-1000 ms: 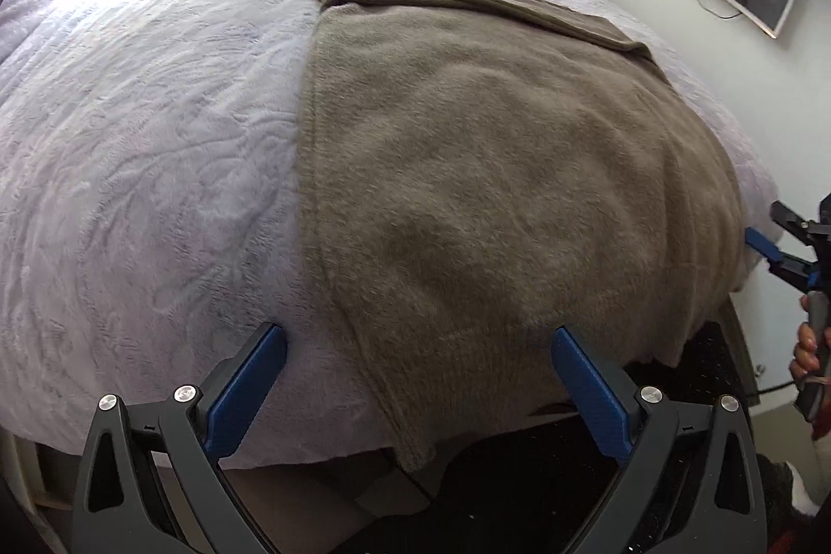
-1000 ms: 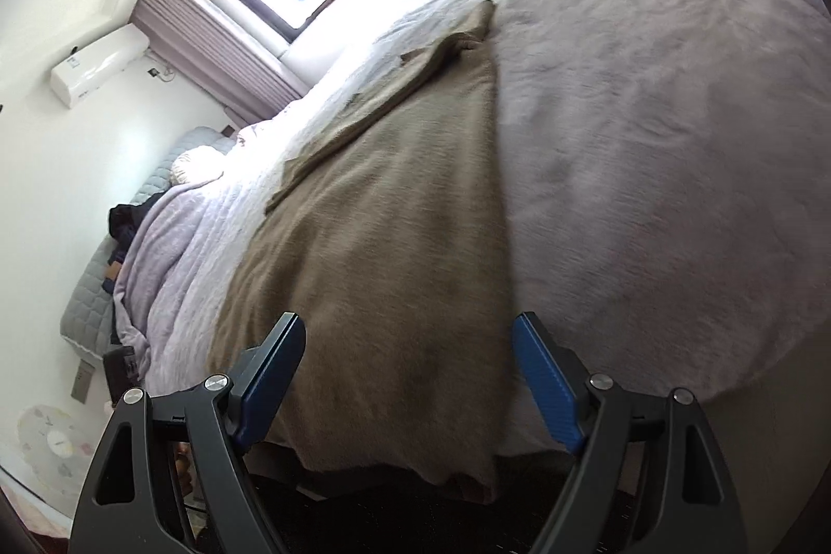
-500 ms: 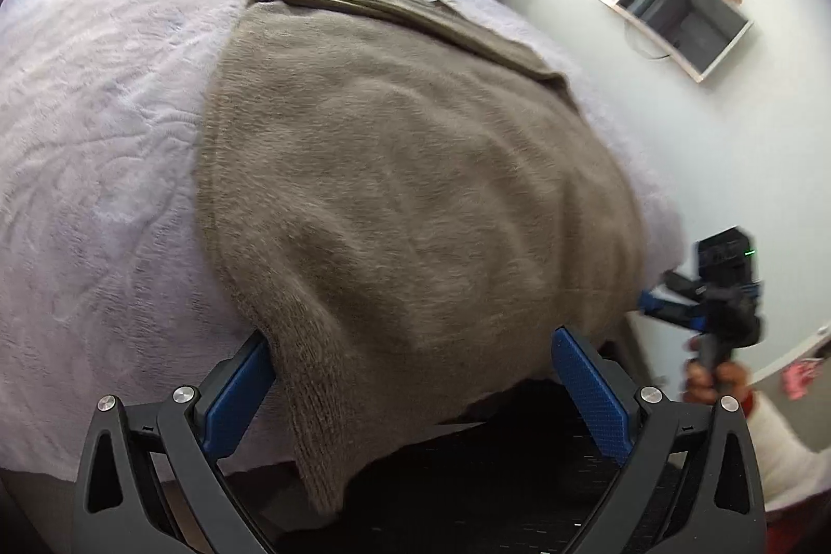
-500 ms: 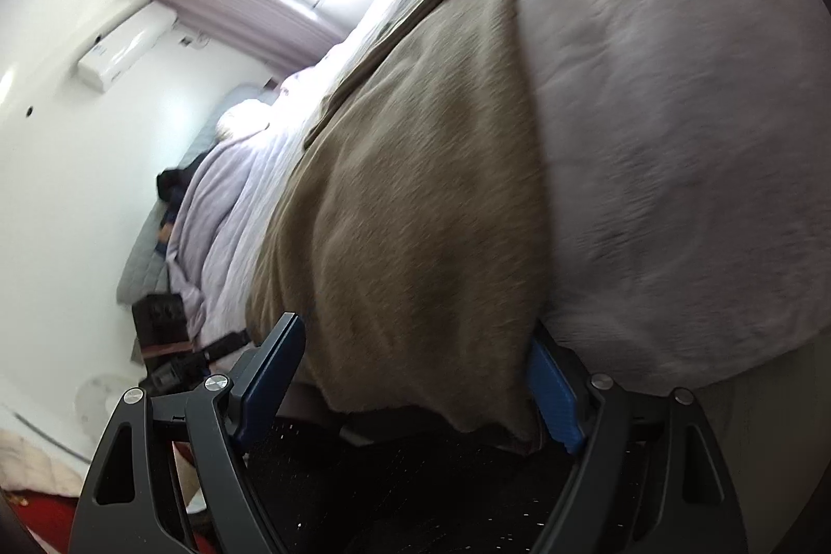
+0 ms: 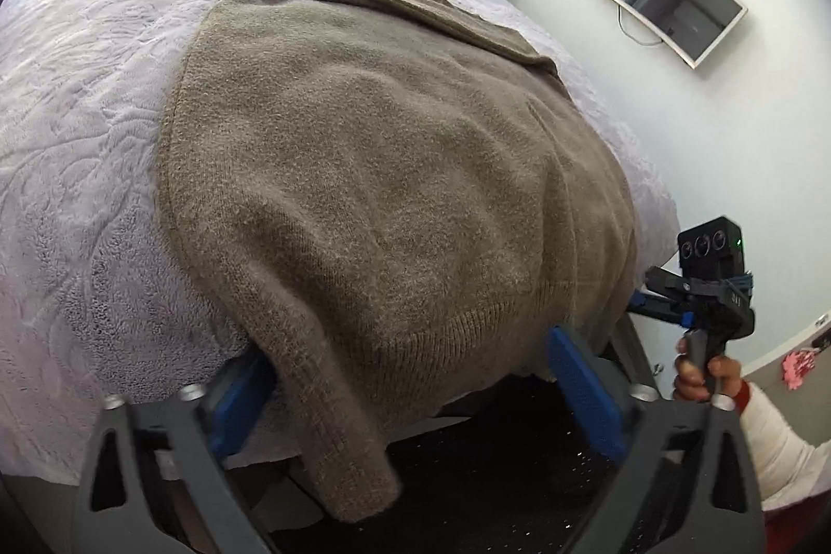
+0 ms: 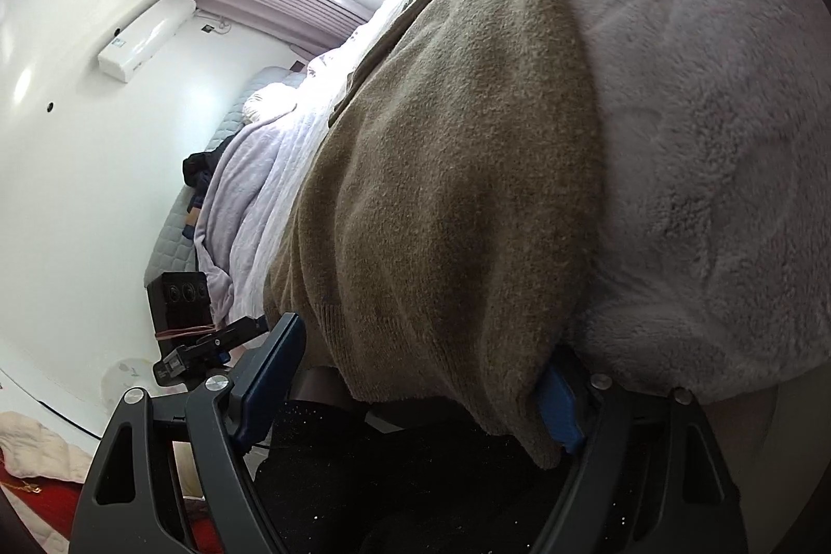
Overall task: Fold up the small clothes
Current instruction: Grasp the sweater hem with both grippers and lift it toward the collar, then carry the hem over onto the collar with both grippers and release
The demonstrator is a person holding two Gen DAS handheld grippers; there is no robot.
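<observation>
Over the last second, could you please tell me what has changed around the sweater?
Both tools closed in on the sweater's hanging hem: the left tool at its left corner, the right tool at its right corner. Both remain open, nothing gripped. The sweater stays spread on the bed.

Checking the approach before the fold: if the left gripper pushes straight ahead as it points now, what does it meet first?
Most likely the hanging hem of the brown sweater, draped over the bed edge between the left gripper and its open jaws. Depth is unclear.
</observation>
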